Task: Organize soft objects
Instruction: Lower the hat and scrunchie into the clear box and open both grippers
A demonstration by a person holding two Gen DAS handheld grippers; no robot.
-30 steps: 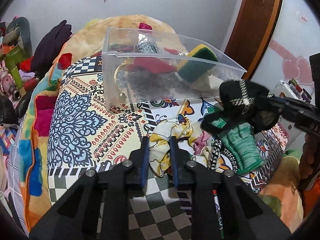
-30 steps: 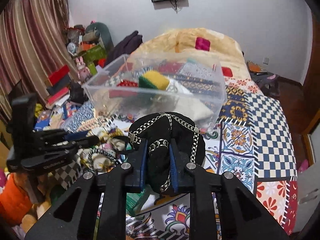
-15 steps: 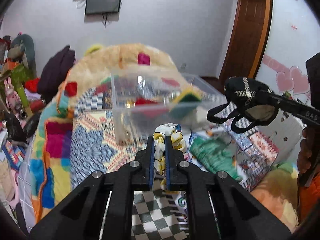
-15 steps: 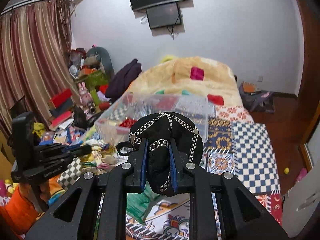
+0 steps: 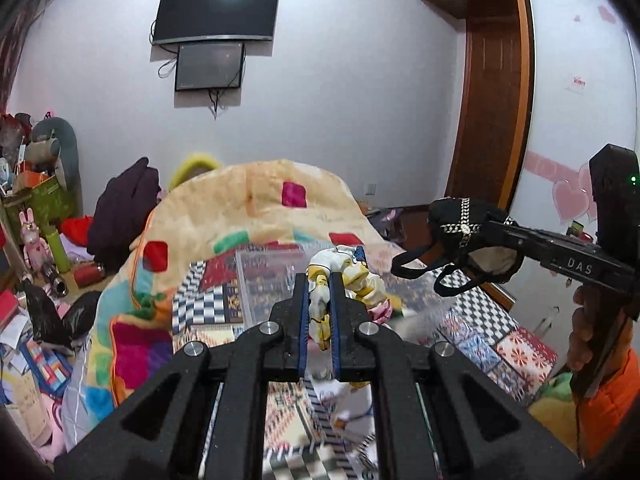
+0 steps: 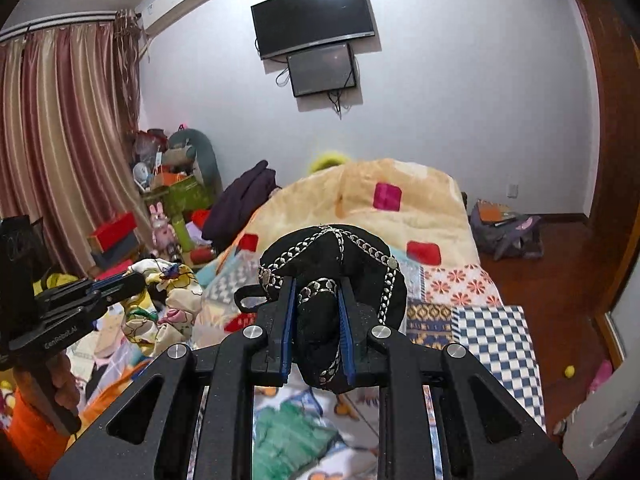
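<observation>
My left gripper (image 5: 319, 280) is shut on a yellow and white patterned scrunchie (image 5: 348, 272) and holds it up above the bed; the scrunchie also shows in the right wrist view (image 6: 168, 300). My right gripper (image 6: 316, 292) is shut on a black cap with silver chain trim (image 6: 332, 256), lifted in the air; the cap also shows in the left wrist view (image 5: 468, 236). The clear plastic bin (image 5: 272, 276) lies low behind the left fingers, mostly hidden. A green knit cloth (image 6: 292, 436) lies on the bed under the right gripper.
The patchwork bedspread (image 6: 492, 328) and a peach blanket heap (image 5: 248, 208) fill the middle. Clutter of toys and boxes (image 6: 168, 200) lines the left wall by the curtain (image 6: 60, 152). A wooden door (image 5: 492, 112) stands at the right, screens (image 6: 316, 16) on the far wall.
My left gripper closed on the scrunchie and lifted it off the bed. Both grippers rose and tilted upward, so the bin dropped low in view. The right kept hold of the cap.
</observation>
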